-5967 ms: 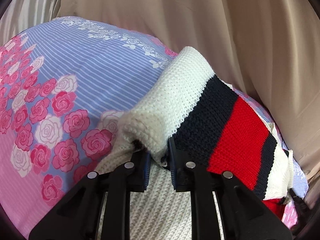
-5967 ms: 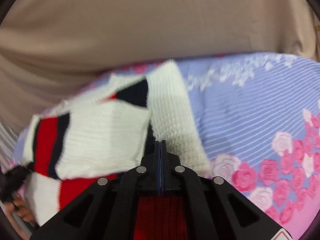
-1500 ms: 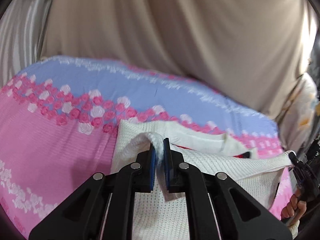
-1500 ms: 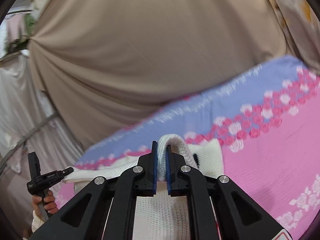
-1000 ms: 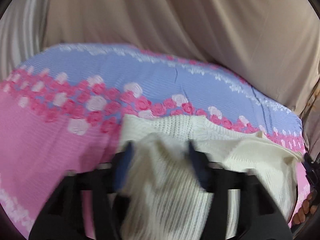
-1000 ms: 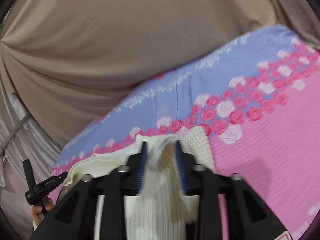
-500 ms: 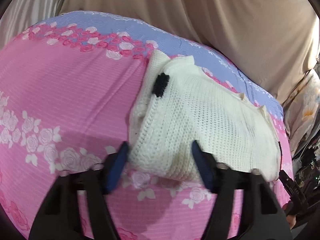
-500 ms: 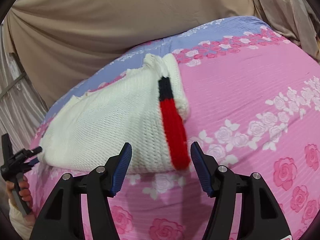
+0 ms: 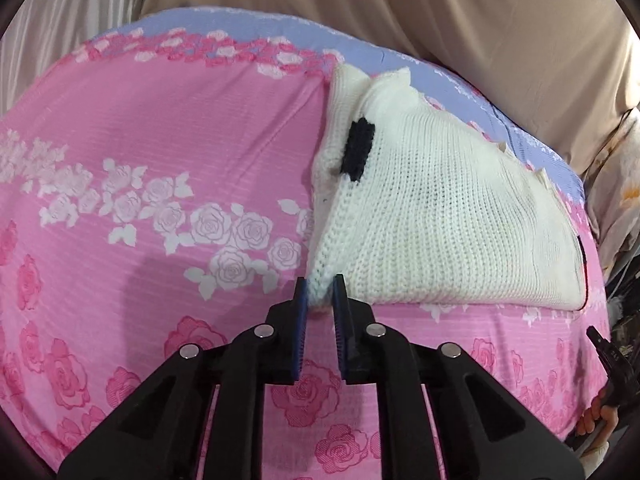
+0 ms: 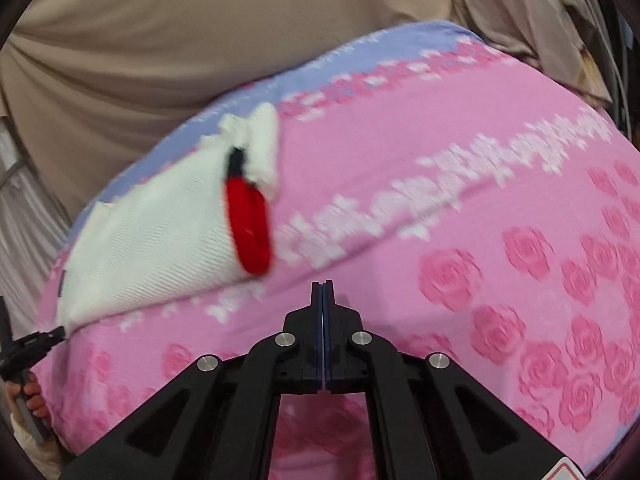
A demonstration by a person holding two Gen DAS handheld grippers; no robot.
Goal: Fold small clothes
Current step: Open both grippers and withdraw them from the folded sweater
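A folded white knit sweater [image 9: 440,220] with a black patch [image 9: 356,154] lies on the pink rose bedsheet [image 9: 160,140]. My left gripper [image 9: 320,292] has its jaws closing on the sweater's near left corner, with knit pinched between the pads. In the right wrist view the sweater [image 10: 152,248] shows a red stripe [image 10: 248,232] along its right edge. My right gripper [image 10: 323,284] is shut with nothing in it, over bare sheet [image 10: 440,200] to the right of the sweater's near corner. The left gripper's tip [image 10: 44,340] shows at the far left edge, at the sweater's other near corner.
A beige curtain [image 9: 440,8] hangs behind the bed. A flowered cloth [image 9: 616,184] hangs at the right. The sheet turns lilac along its far edge [image 10: 400,40]. A hand [image 9: 596,416] holding the other gripper shows at the lower right.
Both grippers let go of the fold and drew back to the sweater's near edge. The left one has closed on the near left corner; the right one swung off to the right and shut empty.
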